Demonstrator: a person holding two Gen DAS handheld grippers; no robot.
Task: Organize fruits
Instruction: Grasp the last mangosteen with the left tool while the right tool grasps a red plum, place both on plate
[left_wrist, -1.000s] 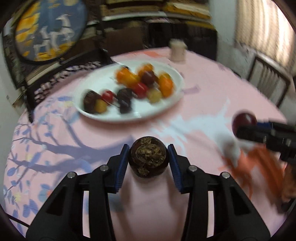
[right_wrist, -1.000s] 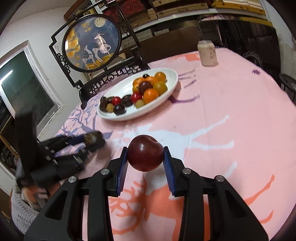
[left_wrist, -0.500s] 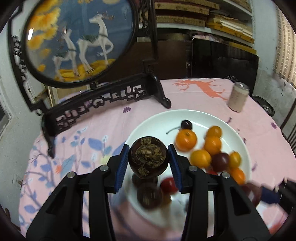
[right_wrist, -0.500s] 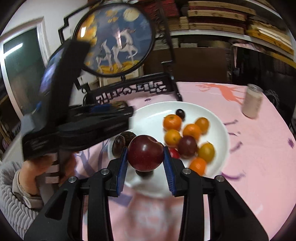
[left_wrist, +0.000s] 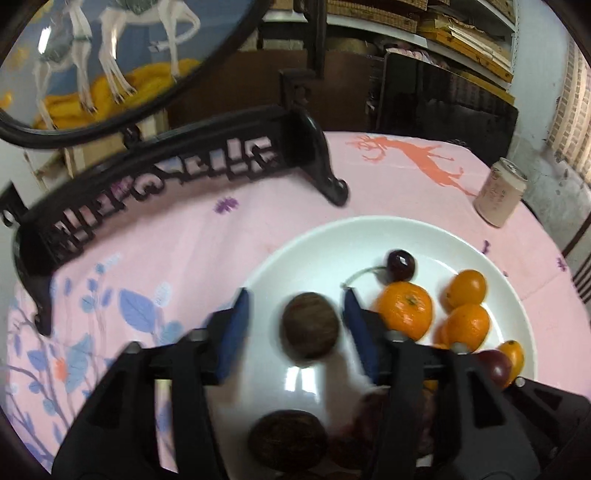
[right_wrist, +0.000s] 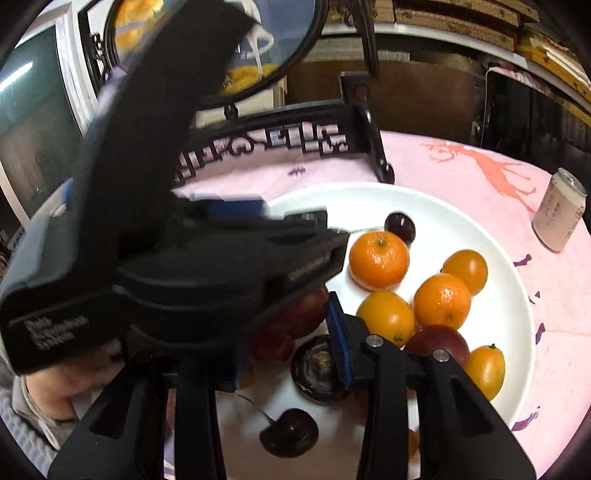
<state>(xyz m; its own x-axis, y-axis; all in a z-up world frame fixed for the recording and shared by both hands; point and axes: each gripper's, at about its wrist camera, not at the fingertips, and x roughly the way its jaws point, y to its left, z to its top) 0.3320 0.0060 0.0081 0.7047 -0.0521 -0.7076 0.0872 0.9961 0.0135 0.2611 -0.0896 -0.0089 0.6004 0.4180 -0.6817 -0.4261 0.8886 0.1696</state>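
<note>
Round table under a pink printed cloth; carved black screen stand along its far edge — stacked shelves behind, window at left.

A round counter wears a pink cloth printed with blue leaves and an orange deer. Near its middle sits a wide white plate of fruit. At ten o'clock from the plate stands the black carved foot of a round painted screen. At two o'clock, near the counter's edge, a pale drink can stands upright.
</note>
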